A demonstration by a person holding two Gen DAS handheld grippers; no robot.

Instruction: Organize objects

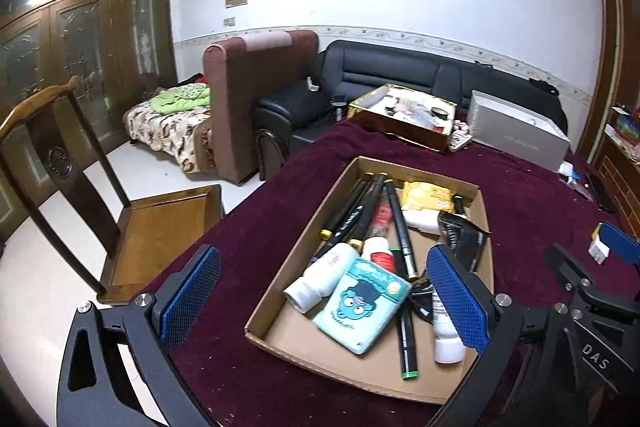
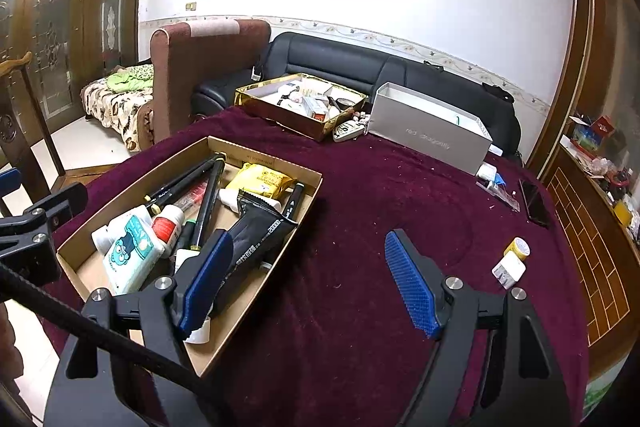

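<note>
While both tools hang over the maroon-covered table (image 2: 360, 195), neither holds anything: the left hand-held gripper (image 1: 324, 291) has its blue pads spread wide above the near end of the cardboard tray (image 1: 416, 169), and the right hand-held gripper (image 2: 308, 283) stands equally wide, its left pad over the tray's near right corner and its right pad over bare cloth. Directly ahead of the left one, between its pads, lie a teal tissue pack (image 1: 362, 307) with a cartoon face, a white bottle (image 1: 320, 277) just to its left, and a bundle of black markers (image 1: 368, 203) running away toward the tray's far end beside a yellow packet (image 1: 428, 195). A dark foil pouch (image 2: 256, 239) sprawls just beyond the right tool's left pad. Off to that tool's right, well apart from the tray, a small white bottle with a yellow cap (image 2: 512, 263) lies on the cloth, probably the item yet to be gathered. It looks light and rigid, but round and smooth, so it may roll or slip; a grip across the middle of its body, pads square to its length, seems safest. The tissue pack would squash, so it wants a gentle squeeze across its short sides; the markers are stiff and best taken mid-barrel.
</note>
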